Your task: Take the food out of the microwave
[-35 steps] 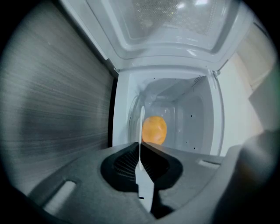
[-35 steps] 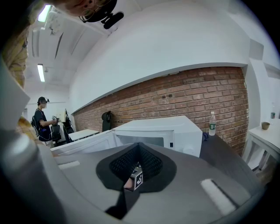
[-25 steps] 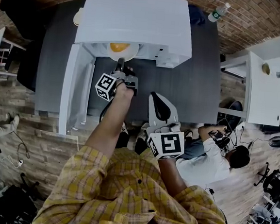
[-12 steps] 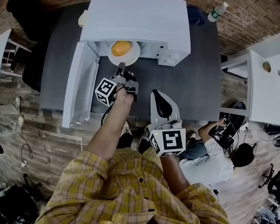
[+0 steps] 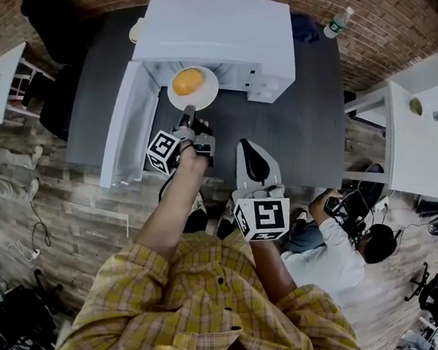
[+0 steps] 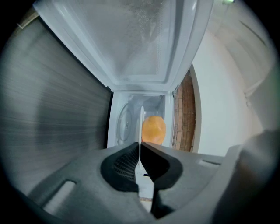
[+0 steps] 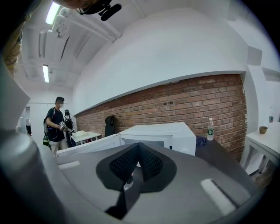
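- On the dark worktop (image 5: 306, 140) stands a white microwave (image 5: 216, 33), its door (image 5: 128, 124) swung wide open to the person's left.
- At the mouth of the oven is a white plate (image 5: 203, 97) with an orange, rounded piece of food (image 5: 187, 81) on it. From the head view most of the plate shows in front of the cabinet's top edge.
- The left hand-held gripper (image 5: 188, 114) is clamped on the plate's near rim. In the left gripper view the black pads pinch the thin white plate (image 6: 141, 131), seen edge-on, with the food (image 6: 154, 129) just beyond them and the open cavity behind.
- The right hand-held gripper (image 5: 246, 146) is held back over the near part of the worktop, well apart from the plate. In the right gripper view its pads meet with nothing between them.
- A water bottle (image 5: 338, 21) stands at the far right corner of the worktop, near a blue cloth (image 5: 306, 27) beside the microwave.
- A brick wall (image 7: 175, 100) runs behind the worktop.
- A white side table (image 5: 408, 141) to the right carries a small bowl (image 5: 415, 106).
- A seated person (image 5: 334, 249) is low at the right of the head view.
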`<state>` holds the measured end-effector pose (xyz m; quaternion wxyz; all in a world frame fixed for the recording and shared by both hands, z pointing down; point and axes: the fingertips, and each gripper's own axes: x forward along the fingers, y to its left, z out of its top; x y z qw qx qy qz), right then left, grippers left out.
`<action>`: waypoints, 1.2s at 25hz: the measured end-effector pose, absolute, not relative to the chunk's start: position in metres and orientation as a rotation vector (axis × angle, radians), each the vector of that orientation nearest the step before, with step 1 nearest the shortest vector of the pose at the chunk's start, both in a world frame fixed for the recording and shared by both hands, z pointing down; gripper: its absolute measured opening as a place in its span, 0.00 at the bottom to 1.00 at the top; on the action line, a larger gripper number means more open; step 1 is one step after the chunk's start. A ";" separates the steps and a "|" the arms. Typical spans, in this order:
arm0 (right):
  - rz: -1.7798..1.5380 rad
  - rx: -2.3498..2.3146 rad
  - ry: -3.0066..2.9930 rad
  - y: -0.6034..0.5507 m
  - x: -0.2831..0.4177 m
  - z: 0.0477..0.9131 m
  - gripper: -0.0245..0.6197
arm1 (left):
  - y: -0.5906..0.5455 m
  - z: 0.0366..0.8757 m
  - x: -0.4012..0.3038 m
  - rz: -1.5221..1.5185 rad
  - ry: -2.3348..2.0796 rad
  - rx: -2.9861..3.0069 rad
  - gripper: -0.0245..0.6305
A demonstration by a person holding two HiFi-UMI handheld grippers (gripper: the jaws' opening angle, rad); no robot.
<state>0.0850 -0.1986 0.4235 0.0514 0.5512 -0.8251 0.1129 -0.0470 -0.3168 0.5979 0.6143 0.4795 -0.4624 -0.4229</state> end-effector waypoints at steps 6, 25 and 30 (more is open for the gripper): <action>0.322 1.667 -2.535 -0.191 0.083 0.416 0.05 | -0.295 0.577 -0.054 -0.982 -1.066 1.103 0.05; 0.318 1.660 -2.541 -0.178 0.080 0.412 0.04 | -0.244 0.511 -0.051 -1.000 -1.026 1.133 0.05; 0.305 1.652 -2.560 -0.175 0.076 0.404 0.04 | -0.233 0.490 -0.054 -1.010 -1.015 1.144 0.05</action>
